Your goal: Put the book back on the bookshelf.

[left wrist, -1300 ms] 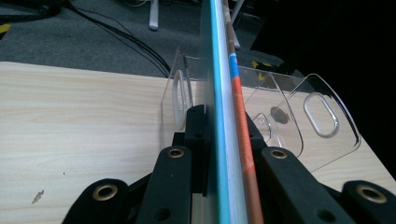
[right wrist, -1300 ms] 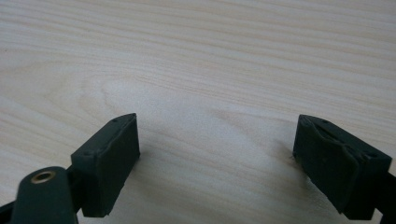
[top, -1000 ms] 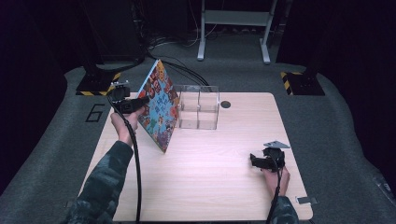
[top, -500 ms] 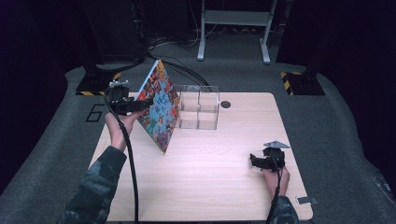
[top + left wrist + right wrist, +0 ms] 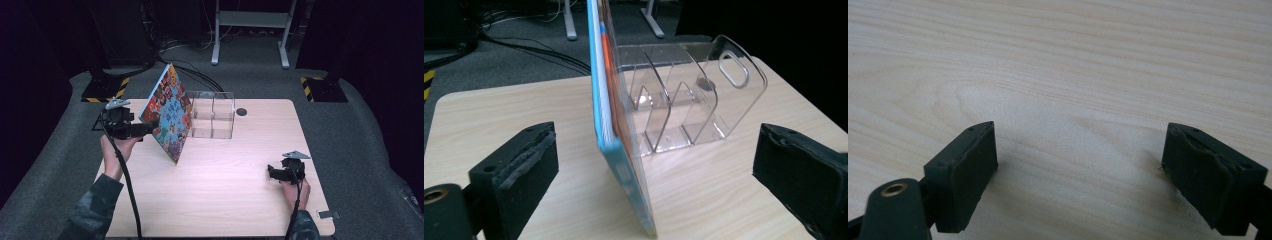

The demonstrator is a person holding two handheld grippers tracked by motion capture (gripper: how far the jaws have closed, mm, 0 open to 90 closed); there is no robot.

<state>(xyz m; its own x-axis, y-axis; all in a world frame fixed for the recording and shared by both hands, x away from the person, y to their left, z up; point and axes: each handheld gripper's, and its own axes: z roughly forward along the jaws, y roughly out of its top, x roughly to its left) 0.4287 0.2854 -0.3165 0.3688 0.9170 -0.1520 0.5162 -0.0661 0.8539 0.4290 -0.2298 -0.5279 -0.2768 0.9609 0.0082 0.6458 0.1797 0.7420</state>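
Against the clear file rack [image 5: 212, 120] the book [image 5: 170, 115] leaned steeply (one corner on the table [image 5: 235, 200]); the left gripper [image 5: 145, 131] had just opened off it, so it could slide flat.

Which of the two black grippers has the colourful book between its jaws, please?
The left gripper: its jaws have just opened around the colourful book; the right gripper faces bare table.
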